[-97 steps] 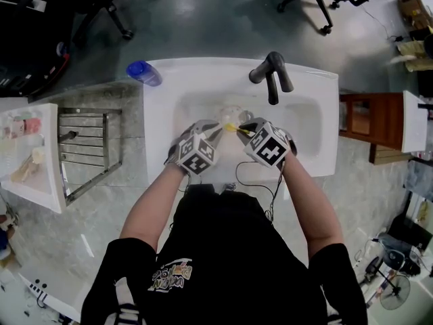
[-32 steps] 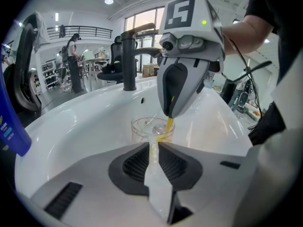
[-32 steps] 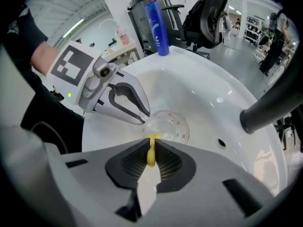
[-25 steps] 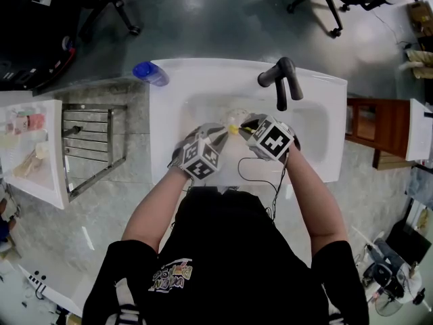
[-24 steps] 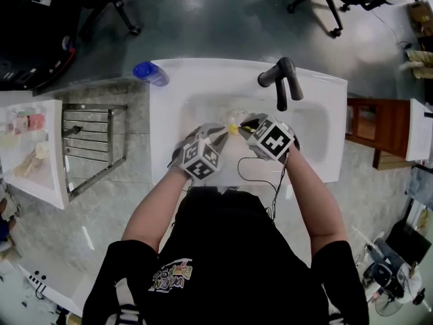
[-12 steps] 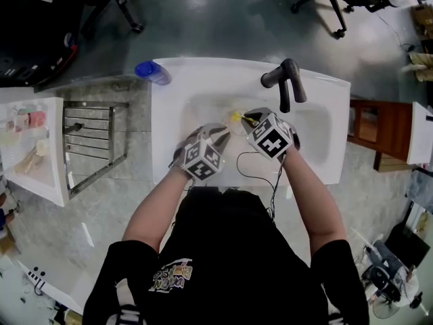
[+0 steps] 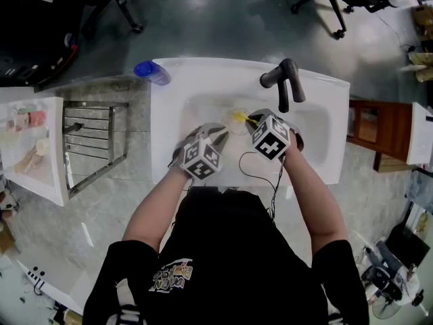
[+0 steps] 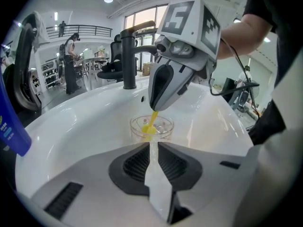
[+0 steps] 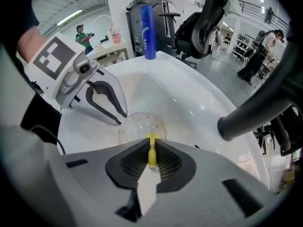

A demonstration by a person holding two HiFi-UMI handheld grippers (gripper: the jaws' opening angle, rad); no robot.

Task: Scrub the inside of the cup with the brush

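Mid-basin in the sink [image 7: 203, 70], my left gripper [image 8: 152, 143], nearly closed, pinches the cup [image 8: 163, 126] by its near rim while my right gripper [image 9: 151, 141], clamped on the brush [image 9: 152, 157], has just pushed its yellow end toward twelve o'clock inside: scrubbing looks under way.

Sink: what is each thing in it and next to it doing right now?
cup: upright in the sink
brush: head down inside the cup
left gripper: shut on the cup's rim
right gripper: shut on the brush handle
tap: no water running
blue bottle: standing upright
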